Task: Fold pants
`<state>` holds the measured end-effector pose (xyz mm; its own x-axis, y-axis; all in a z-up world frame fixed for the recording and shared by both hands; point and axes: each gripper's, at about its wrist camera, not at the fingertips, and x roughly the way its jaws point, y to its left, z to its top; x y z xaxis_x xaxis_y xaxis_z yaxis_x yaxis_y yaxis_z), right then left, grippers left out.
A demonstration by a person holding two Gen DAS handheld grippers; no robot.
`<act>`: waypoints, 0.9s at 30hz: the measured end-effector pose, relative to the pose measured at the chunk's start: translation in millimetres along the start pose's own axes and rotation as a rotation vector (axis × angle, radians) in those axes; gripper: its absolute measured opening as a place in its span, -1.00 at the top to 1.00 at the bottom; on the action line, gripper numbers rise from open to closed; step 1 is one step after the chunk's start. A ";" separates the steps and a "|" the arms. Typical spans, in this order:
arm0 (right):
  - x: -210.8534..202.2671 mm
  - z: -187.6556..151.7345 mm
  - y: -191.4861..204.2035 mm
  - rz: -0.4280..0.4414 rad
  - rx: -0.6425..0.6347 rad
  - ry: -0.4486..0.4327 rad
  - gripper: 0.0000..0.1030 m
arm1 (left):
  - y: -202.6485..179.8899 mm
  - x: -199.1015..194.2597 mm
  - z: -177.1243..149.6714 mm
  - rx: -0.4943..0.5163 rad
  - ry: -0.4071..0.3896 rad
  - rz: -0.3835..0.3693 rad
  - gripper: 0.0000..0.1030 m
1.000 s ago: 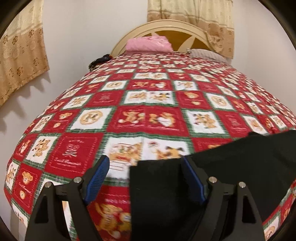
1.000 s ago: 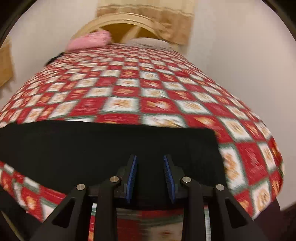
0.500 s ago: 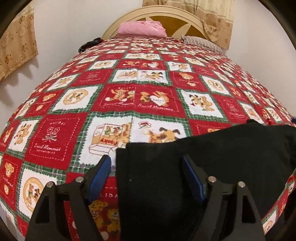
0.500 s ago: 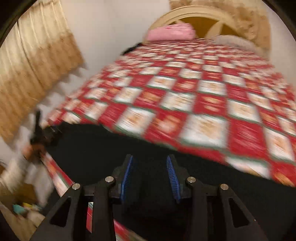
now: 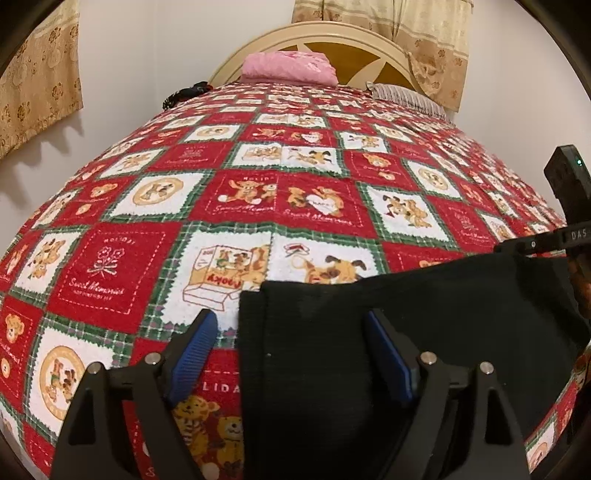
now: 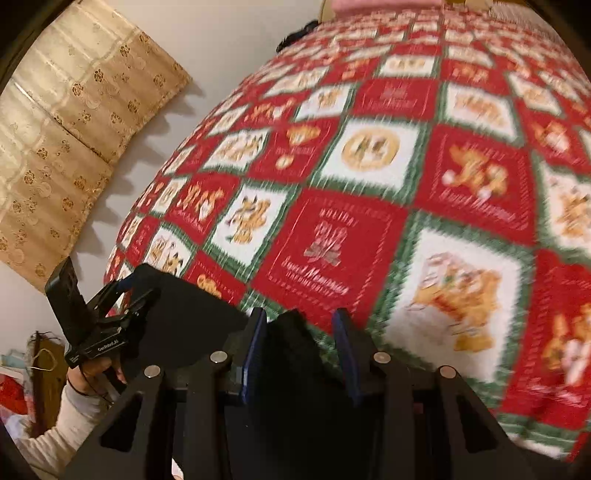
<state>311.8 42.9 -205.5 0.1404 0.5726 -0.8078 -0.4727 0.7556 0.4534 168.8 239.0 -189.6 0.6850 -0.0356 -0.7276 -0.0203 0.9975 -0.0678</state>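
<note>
Warm indoor light; right view motion-blurred.

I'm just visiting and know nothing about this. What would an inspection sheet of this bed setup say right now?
Surface: bedspread, red and white teddy-bear squares.
Job's things: black pants at the near edge.
Clutter: pink pillow, striped pillow, dark bundle at the far end.
Grippers: left gripper fingers wide apart over the pants' edge, not pinching; right gripper has black fabric bunched between its fingers, grip unclear.
Cables: nothing seen.
Surroundings: cream headboard, gold curtains, white wall.
</note>
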 end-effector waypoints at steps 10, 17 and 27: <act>-33.1 -2.7 25.6 0.010 -0.077 -0.134 0.90 | -1.4 0.7 0.4 0.004 0.002 0.044 -0.82; -14.0 10.8 10.5 -0.079 -0.066 -0.109 0.93 | -1.5 1.3 0.1 0.002 0.007 0.056 -0.86; -1.2 3.7 0.1 -0.110 -0.067 -0.077 0.93 | 0.4 1.9 0.8 -0.011 0.013 0.040 -0.88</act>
<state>314.8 43.5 -203.0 0.2602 0.5120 -0.8186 -0.5077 0.7937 0.3350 170.7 239.4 -190.5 0.6738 0.0037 -0.7389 -0.0560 0.9974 -0.0460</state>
